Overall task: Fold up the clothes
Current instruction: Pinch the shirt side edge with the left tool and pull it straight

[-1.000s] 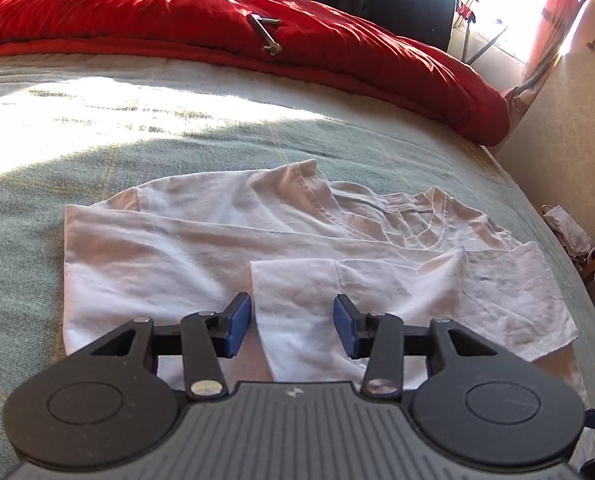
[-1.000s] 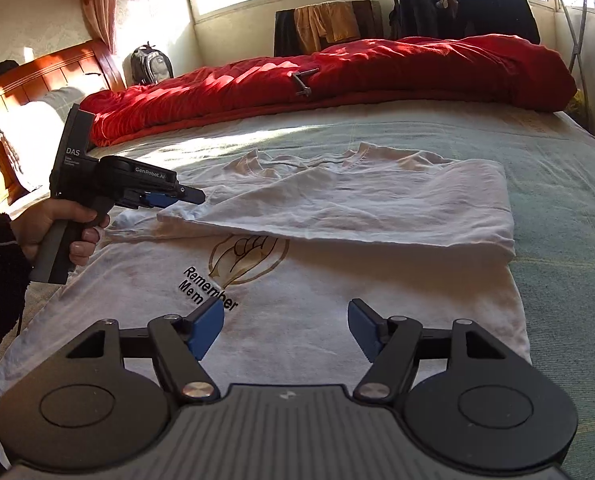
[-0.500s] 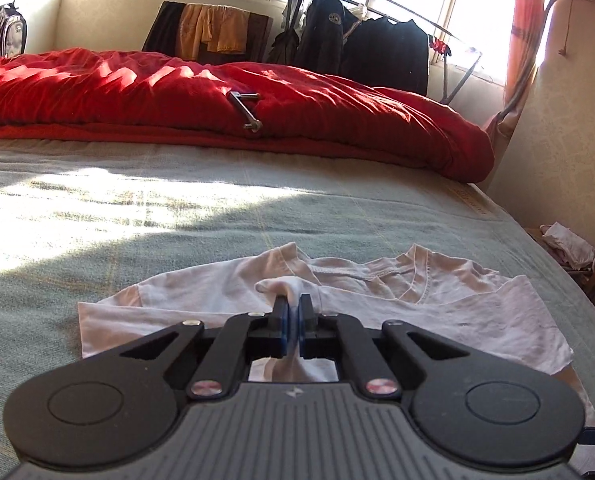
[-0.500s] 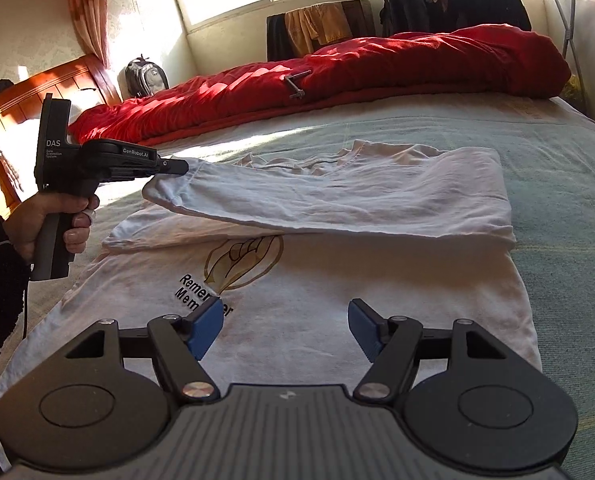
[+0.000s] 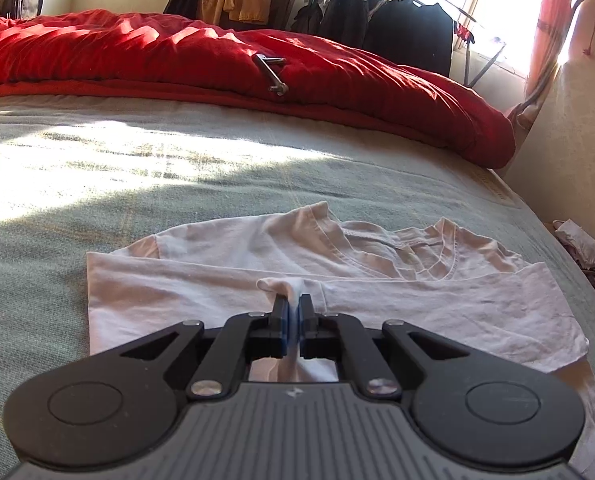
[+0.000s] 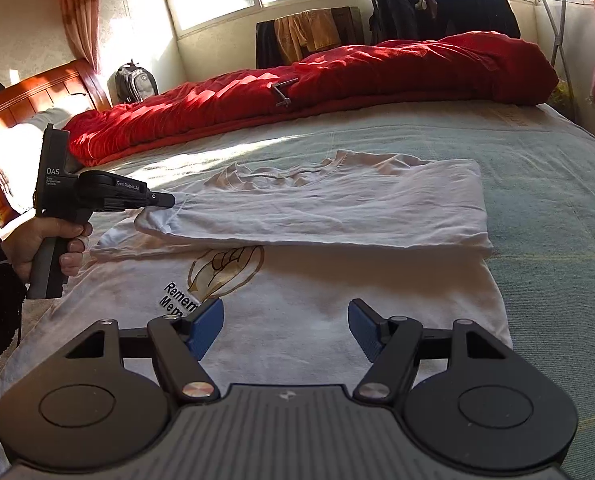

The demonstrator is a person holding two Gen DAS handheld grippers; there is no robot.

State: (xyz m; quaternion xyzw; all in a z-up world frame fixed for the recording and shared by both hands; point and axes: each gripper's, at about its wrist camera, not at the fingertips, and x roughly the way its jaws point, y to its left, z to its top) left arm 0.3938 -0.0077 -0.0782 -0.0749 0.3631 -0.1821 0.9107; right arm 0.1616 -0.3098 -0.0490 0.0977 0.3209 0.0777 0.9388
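Observation:
A white T-shirt (image 6: 317, 320) with a printed hand and black lettering lies on the bed; its upper part is folded over across the chest. My left gripper (image 5: 294, 316) is shut on the corner of that folded flap and holds it just above the shirt (image 5: 217, 288). It also shows in the right wrist view (image 6: 169, 201), at the flap's left corner. My right gripper (image 6: 284, 328) is open and empty, low over the shirt's lower part, with the fingers apart on either side of bare cloth.
The shirt lies on a grey-green bedspread (image 6: 557, 208). A red quilt (image 6: 337, 76) with a metal tool (image 6: 283, 92) on it lies along the far side. A wooden headboard (image 6: 25, 92), a backpack (image 6: 135, 82) and a clothes rack (image 6: 457, 4) stand beyond.
My left gripper closed on the flap's corner and lifted it, then lowered it a little. The right gripper stayed open and nearly still.

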